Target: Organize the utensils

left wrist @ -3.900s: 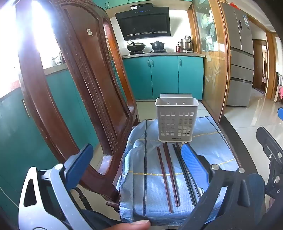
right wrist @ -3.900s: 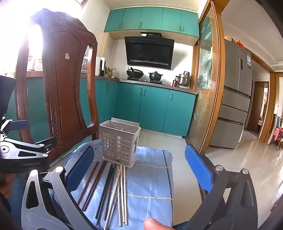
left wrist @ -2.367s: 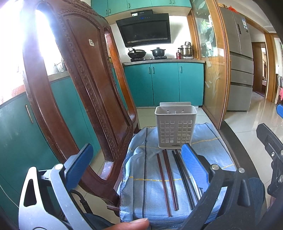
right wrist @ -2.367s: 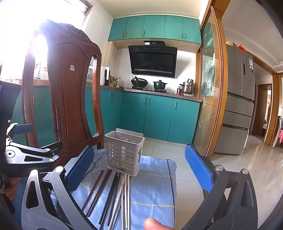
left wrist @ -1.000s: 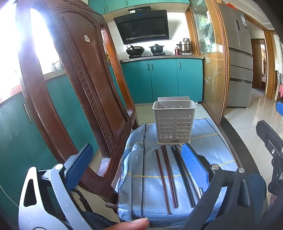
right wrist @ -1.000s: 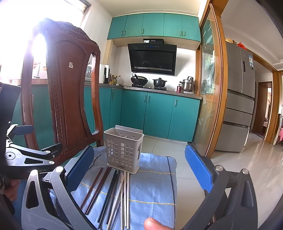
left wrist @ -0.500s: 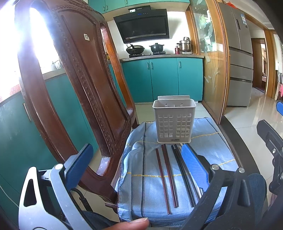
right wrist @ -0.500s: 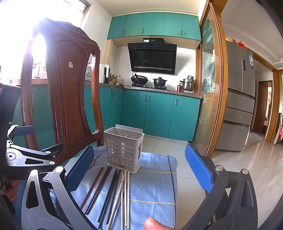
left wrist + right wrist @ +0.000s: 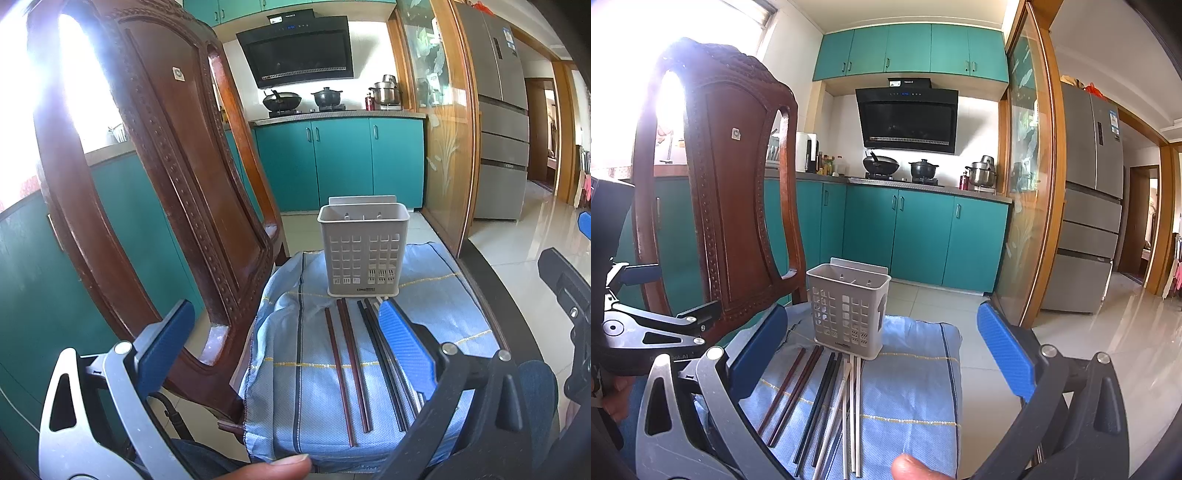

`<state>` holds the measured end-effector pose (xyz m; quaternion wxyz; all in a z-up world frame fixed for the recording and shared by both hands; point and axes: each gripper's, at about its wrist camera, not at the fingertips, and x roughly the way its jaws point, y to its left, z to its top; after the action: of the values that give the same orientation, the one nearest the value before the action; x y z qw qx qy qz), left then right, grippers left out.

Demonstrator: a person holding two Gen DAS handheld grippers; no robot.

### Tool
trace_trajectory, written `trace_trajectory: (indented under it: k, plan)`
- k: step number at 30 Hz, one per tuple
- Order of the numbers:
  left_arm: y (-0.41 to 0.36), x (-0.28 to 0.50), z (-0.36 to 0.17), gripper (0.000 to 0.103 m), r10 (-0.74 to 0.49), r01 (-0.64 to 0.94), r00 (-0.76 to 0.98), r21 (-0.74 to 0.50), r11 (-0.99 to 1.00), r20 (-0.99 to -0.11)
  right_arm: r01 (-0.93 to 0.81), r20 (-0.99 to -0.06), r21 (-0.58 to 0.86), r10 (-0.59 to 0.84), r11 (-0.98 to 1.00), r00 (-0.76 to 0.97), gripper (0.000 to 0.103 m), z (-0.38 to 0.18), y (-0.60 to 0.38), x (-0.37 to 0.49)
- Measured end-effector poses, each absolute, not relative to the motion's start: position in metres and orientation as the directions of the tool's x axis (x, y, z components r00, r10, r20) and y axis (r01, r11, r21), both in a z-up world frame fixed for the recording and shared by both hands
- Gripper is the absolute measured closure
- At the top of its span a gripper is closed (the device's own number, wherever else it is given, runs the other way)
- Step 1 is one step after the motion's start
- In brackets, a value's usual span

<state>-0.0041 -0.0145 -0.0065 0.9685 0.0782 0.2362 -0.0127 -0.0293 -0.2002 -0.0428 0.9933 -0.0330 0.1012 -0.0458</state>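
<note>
A white perforated utensil holder (image 9: 364,251) stands upright and empty at the far end of a blue cloth (image 9: 306,384); it also shows in the right wrist view (image 9: 847,310). Several chopsticks lie side by side on the cloth in front of it: a brown pair (image 9: 345,360), a black pair (image 9: 380,354) and a pale pair (image 9: 849,410). My left gripper (image 9: 284,343) is open and empty, held above the near end of the chopsticks. My right gripper (image 9: 882,354) is open and empty, above the cloth (image 9: 908,398).
A carved wooden chair back (image 9: 159,177) rises close on the left of the cloth, also in the right wrist view (image 9: 727,192). A dark table edge (image 9: 491,306) runs along the cloth's right side. Teal cabinets (image 9: 916,240) and a fridge (image 9: 1086,206) stand beyond.
Both grippers have drifted only slightly; the views shift a little. The holder and chopsticks lie where they were. Both grippers stay open.
</note>
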Motion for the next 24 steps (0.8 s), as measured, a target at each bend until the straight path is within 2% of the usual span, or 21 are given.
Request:
trace_trajectory:
  k: [20, 22, 24]
  plan:
    - [-0.016, -0.001, -0.010, 0.004, 0.015, 0.064, 0.881, 0.151, 0.986, -0.473, 0.097, -0.199, -0.071, -0.109, 0.993, 0.974, 0.003, -0.046, -0.206, -0.027]
    - [-0.017, 0.003, -0.015, 0.004, 0.017, 0.068, 0.871, 0.156, 0.985, -0.490, 0.132, -0.223, -0.089, -0.149, 0.987, 0.963, 0.003, -0.047, -0.211, -0.021]
    - [-0.019, 0.008, -0.022, 0.004, 0.018, 0.080, 0.856, 0.166, 0.983, -0.517, 0.147, -0.344, -0.143, -0.188, 0.979, 0.920, 0.003, -0.056, -0.218, 0.002]
